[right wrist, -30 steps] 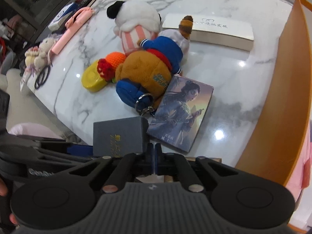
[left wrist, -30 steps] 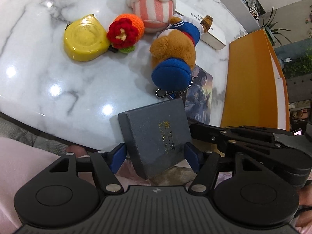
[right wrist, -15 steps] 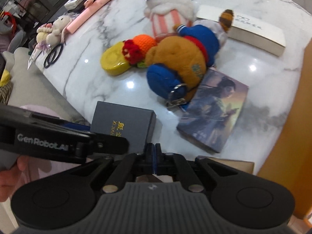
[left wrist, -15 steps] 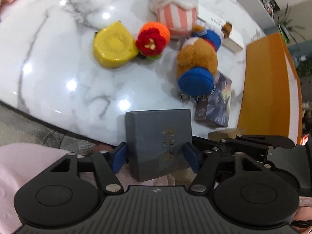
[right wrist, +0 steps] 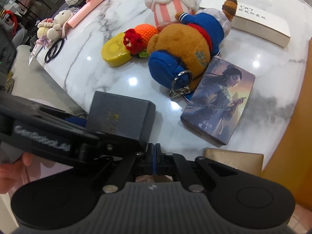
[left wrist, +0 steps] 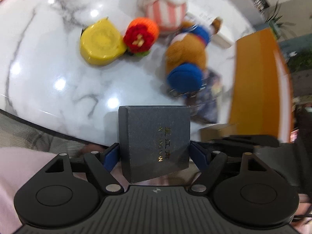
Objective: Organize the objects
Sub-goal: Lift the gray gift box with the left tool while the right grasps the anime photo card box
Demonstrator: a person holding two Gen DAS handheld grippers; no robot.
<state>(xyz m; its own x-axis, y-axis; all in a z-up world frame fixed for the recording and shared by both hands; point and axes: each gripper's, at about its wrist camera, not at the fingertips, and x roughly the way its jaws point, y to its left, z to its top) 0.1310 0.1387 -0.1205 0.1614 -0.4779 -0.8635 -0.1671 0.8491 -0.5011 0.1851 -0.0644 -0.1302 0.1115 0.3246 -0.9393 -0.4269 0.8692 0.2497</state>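
A dark grey box with gold lettering (left wrist: 156,136) (right wrist: 120,115) sits at the near edge of the marble table (left wrist: 48,81) and overhangs it. My left gripper (left wrist: 155,154) straddles the box. Its jaws are opening, and the blue pads (left wrist: 111,156) stand just off the box's two sides. In the right wrist view the left gripper's black frame (right wrist: 48,134) crosses in front of the box. My right gripper (right wrist: 155,152) is shut with nothing visible between its fingers. It hovers at the table edge, just right of the box.
Beyond the grey box lie a yellow tape measure (left wrist: 101,45), a crochet flower (left wrist: 141,35), a brown-and-blue bear plush (right wrist: 181,44), a striped plush (right wrist: 169,7), an illustrated box (right wrist: 220,101) and a long white box (right wrist: 253,25). An orange bin (left wrist: 255,78) stands at the right, a tan box (right wrist: 232,158) near it.
The grey box has turned from skewed to square between the left fingers, which have spread wider. The right gripper has stayed shut and drifted slightly.
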